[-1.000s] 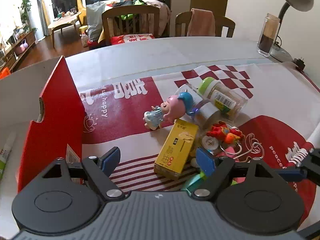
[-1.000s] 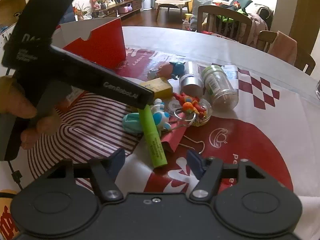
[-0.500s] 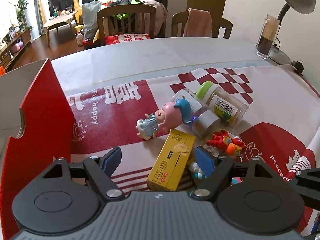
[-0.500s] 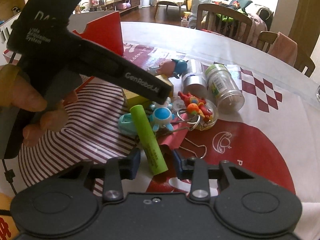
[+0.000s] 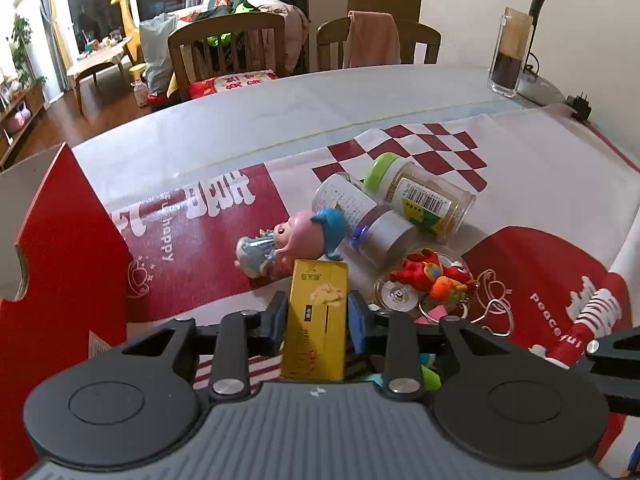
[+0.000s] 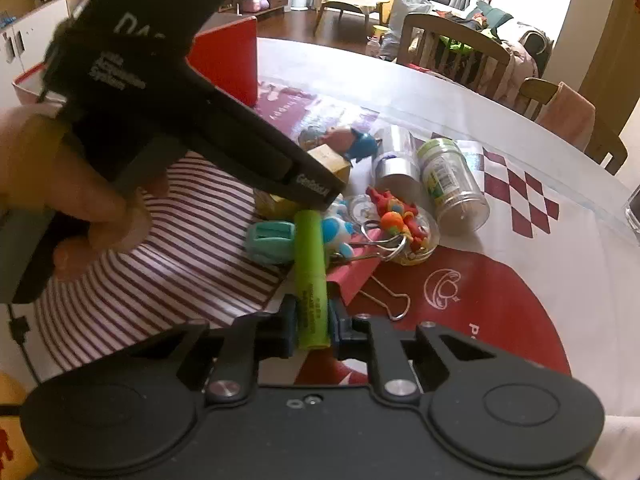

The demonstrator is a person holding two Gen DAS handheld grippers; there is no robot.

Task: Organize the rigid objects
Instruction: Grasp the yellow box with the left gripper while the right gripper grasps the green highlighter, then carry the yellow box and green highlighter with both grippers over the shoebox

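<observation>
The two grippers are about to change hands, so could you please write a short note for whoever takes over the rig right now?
Left gripper: jaws have just closed on the yellow box.
Right gripper: jaws have just closed on the green tube, whose far end lies across the pile.
On the cloth: pink figure, two jars on their sides, keyring toys, teal toy.
Red box stands at the left.
Done: both items gripped, neither visibly lifted.
Left: probably move both to the red box, then clear the pile.

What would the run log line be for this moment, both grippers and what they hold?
left gripper: just closed on yellow box | right gripper: just closed on green tube | both items low over the tablecloth
</observation>
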